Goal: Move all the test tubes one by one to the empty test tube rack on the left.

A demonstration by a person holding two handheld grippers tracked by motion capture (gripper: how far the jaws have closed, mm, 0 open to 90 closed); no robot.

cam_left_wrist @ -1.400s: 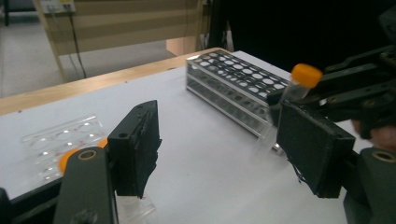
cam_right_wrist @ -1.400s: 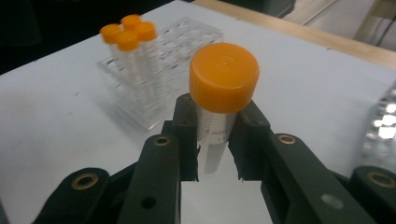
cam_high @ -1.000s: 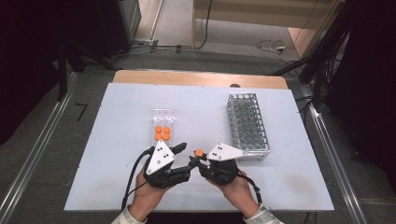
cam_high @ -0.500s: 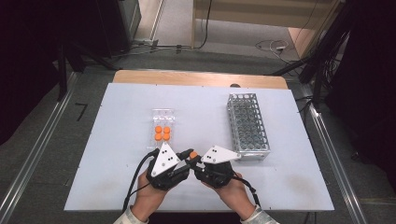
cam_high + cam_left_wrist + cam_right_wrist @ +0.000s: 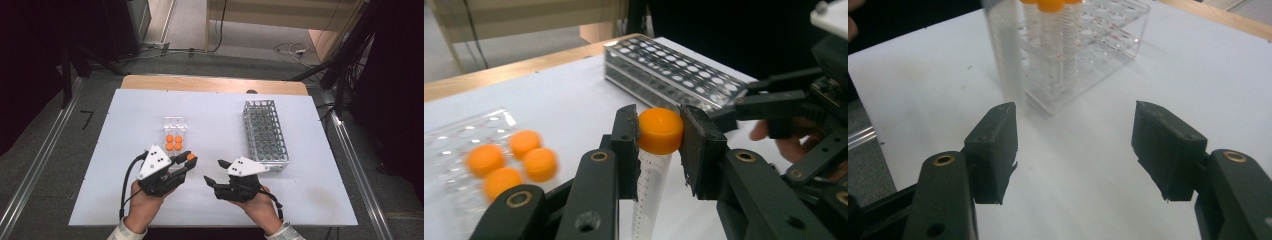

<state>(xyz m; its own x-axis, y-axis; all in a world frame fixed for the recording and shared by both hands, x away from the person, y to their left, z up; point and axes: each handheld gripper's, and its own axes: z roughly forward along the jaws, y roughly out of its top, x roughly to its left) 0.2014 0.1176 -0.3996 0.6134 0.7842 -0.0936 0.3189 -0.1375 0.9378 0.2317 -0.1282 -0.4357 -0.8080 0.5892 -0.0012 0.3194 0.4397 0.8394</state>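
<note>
A clear tube with an orange cap (image 5: pixel 660 131) hangs upright between the jaws of my left gripper (image 5: pixel 659 145), which is shut on the cap. In the high view the left gripper (image 5: pixel 189 161) is near the table's front, just below the clear rack (image 5: pixel 174 125). To its right is my right gripper (image 5: pixel 213 171). Its jaws have just been opening, and they stand wide apart with nothing between them (image 5: pixel 1073 145). The held tube (image 5: pixel 1003 50) is a blur ahead of the right jaws.
Several orange-capped tubes (image 5: pixel 173 142) stand in the clear rack. A metal grid rack (image 5: pixel 265 135) stands at the right of the white table (image 5: pixel 310 200). Beyond the table's wooden far edge (image 5: pixel 210 82) lie floor and cables.
The two grippers met at the tube, then drew apart. The right gripper's jaws opened and let go; the tube stayed in the left gripper, which moved left and a little up.
</note>
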